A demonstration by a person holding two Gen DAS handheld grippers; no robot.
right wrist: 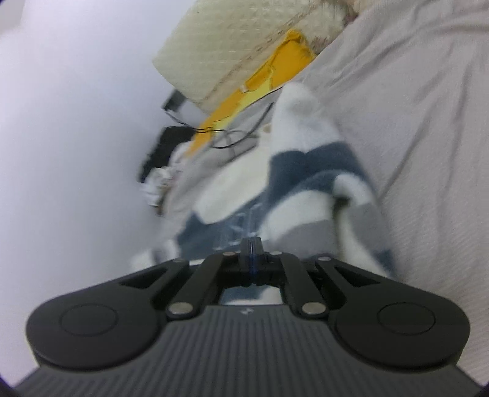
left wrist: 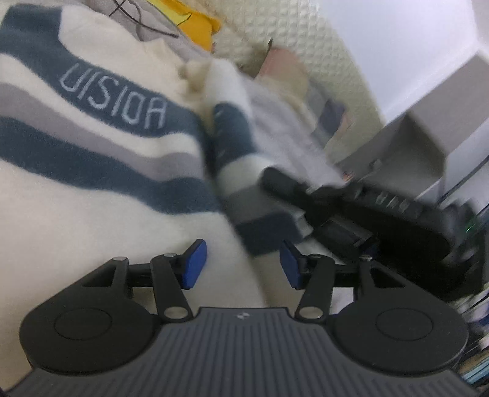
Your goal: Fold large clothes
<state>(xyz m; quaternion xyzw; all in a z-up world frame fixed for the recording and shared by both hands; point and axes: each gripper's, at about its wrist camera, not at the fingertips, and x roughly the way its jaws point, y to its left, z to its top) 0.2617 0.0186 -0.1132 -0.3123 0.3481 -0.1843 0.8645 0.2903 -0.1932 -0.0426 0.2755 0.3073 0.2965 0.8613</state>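
Note:
A fluffy cream sweater (left wrist: pixel 91 183) with dark blue and grey stripes and the word "VISION" lies spread on the bed. My left gripper (left wrist: pixel 243 259) hovers open over its right edge, blue pads apart, with nothing pinched between them. The striped sleeve (left wrist: pixel 235 137) lies along the sweater's right side. My right gripper (left wrist: pixel 270 178) reaches in from the right to that sleeve. In the right wrist view my right gripper (right wrist: pixel 252 244) has its pads pressed together at the edge of the sleeve (right wrist: pixel 321 165), beside the sweater's body (right wrist: pixel 232 183).
A grey bed sheet (right wrist: pixel 412 122) lies under the sweater. A yellow cloth (left wrist: pixel 198 24) and a thin black cable (left wrist: pixel 137 18) lie at the head end, by a cream quilted headboard (left wrist: pixel 305 39). Grey furniture (left wrist: pixel 428 128) stands to the right.

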